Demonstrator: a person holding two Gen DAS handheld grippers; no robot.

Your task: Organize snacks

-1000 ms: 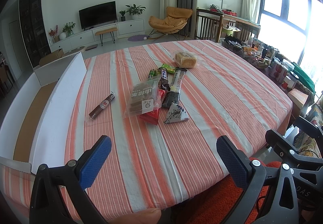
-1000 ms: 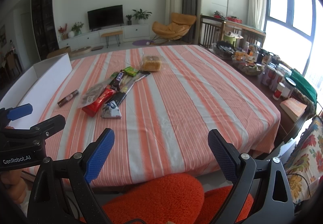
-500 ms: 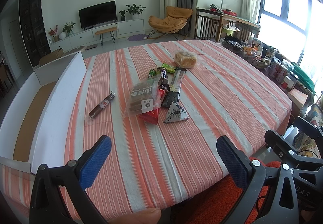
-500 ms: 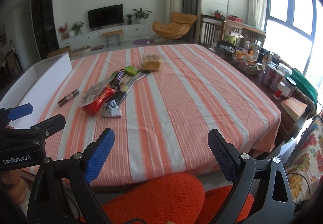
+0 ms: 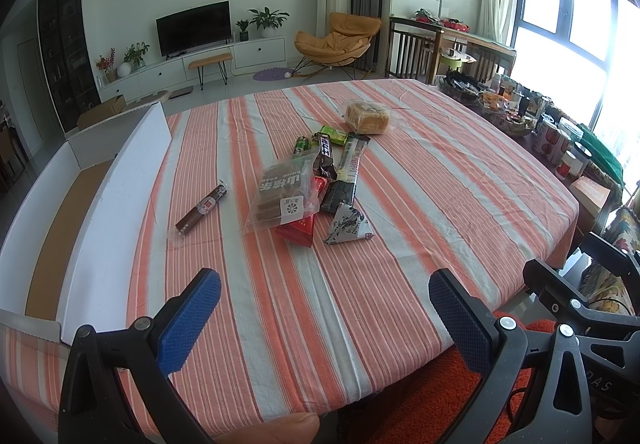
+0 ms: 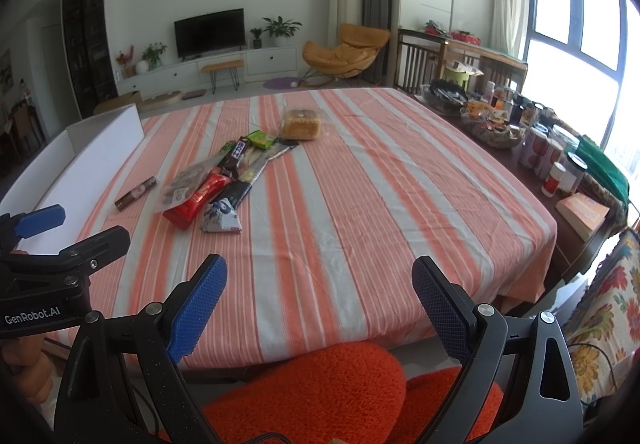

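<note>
Indoors, snacks (image 5: 316, 180) litter a striped tablecloth (image 5: 440, 196).

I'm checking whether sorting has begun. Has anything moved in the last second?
Nothing has visibly changed. The left gripper and right gripper are both open and empty as before, above the near table edge, and the snack pile and white box lie untouched.
</note>
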